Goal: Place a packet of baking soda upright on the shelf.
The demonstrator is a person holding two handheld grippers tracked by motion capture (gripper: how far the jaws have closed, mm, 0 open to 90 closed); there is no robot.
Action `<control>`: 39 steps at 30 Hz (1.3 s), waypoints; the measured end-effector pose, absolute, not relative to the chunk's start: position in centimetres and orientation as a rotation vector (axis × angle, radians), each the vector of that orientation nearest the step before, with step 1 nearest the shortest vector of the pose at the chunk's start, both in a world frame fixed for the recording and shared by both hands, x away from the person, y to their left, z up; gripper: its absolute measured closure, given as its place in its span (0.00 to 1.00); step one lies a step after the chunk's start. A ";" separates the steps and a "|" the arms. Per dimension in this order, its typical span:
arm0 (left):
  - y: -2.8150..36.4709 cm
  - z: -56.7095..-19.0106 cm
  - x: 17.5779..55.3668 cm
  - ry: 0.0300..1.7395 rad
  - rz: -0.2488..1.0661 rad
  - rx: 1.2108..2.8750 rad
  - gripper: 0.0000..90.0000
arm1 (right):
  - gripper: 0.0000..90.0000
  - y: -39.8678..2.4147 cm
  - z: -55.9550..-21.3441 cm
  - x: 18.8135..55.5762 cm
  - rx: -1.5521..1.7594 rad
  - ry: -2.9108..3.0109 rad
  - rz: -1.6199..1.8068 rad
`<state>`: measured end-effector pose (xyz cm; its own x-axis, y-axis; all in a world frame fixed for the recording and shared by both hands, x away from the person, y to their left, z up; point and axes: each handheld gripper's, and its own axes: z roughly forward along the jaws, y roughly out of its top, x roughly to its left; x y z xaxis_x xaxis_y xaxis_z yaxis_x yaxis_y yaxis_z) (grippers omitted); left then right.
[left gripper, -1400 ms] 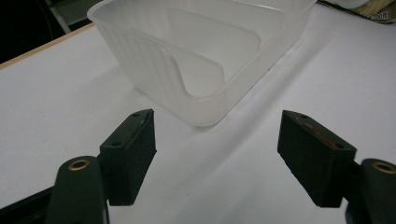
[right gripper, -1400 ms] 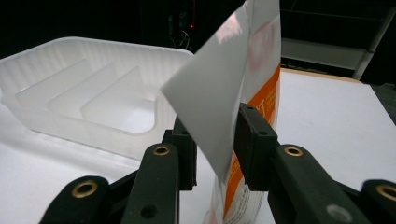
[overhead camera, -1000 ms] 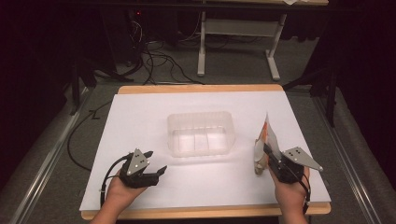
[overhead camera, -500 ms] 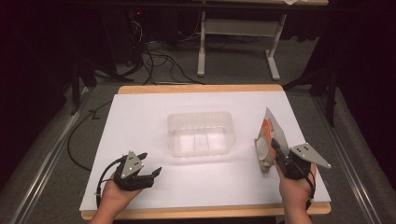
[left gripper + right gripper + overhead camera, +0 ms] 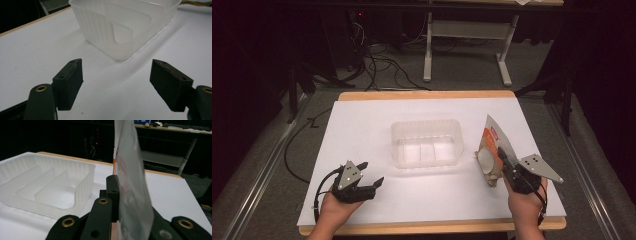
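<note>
A clear tray (image 5: 426, 142) with ribbed dividers sits at the centre of the white table (image 5: 362, 125), nothing in it. At lower right, the right gripper (image 5: 503, 164) is clamped on an upright pouch (image 5: 492, 150), just right of the tray. At lower left, the left gripper (image 5: 371, 176) rests with jaws apart.
</note>
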<state>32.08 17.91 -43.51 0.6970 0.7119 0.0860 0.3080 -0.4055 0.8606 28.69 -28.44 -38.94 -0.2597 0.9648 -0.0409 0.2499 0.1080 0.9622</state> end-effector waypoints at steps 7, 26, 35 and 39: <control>18.2 -43.4 32.2 0.795 0.562 1.989 0.30 | 1.00 -28.0 -38.2 28.4 1.184 1.629 1.233; 18.3 -43.2 32.0 0.790 0.544 1.976 0.30 | 1.00 -26.8 -33.3 29.1 1.137 1.567 1.341; 18.2 -43.2 32.1 0.791 0.541 1.981 0.30 | 1.00 -25.6 -31.2 30.2 1.114 1.576 1.405; 18.2 -43.3 32.1 0.790 0.542 1.976 0.30 | 1.00 -24.6 -30.4 30.7 1.096 1.589 1.426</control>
<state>32.08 18.22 -43.25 0.6984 0.7132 0.0606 0.3130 -0.3805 0.8702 30.65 -24.56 -30.38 -0.3750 0.9267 0.0240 0.1240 0.0245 0.9920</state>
